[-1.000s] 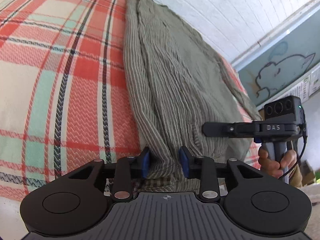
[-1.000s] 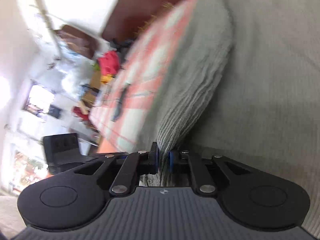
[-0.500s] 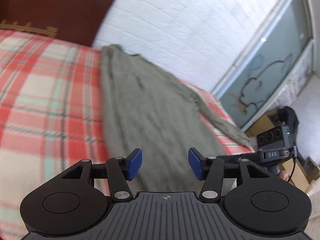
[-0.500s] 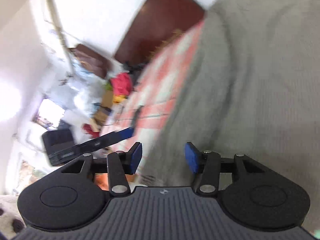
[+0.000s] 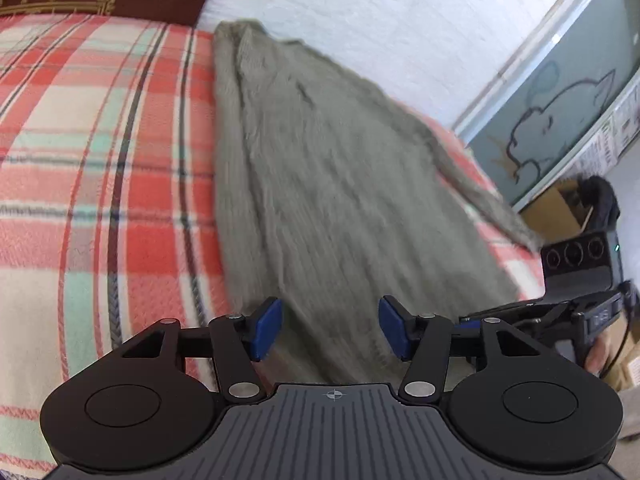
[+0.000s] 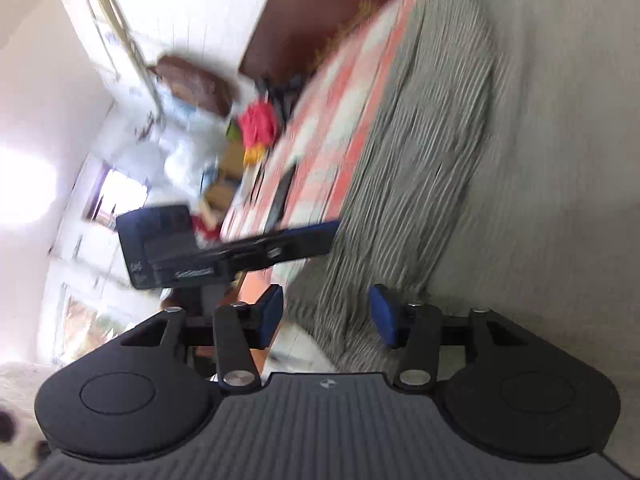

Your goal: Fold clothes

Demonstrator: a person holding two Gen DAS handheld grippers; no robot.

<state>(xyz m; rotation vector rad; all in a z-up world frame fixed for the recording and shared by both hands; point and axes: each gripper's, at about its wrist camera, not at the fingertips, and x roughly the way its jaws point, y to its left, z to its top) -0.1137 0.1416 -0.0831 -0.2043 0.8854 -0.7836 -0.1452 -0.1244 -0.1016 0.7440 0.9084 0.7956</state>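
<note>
White-painted brick fills the upper frame of my left view, above a bed spread with a red, cream and mint plaid blanket (image 5: 100, 168). Across it lies the grey-green ribbed knit garment (image 5: 332, 200), drawn out long from frame bottom to upper centre, one sleeve trailing toward the right edge; I judge it laid flat like this so a lengthwise fold has a straight edge to follow. My left tool (image 5: 330, 330) stands with its blue pads well apart, nothing pinched, the knit's near hem lying below the gap. My right tool (image 6: 328, 314) is likewise parted and empty above the hem's other corner. Both sit clear, I reckon, ready for a fresh grip.
</note>
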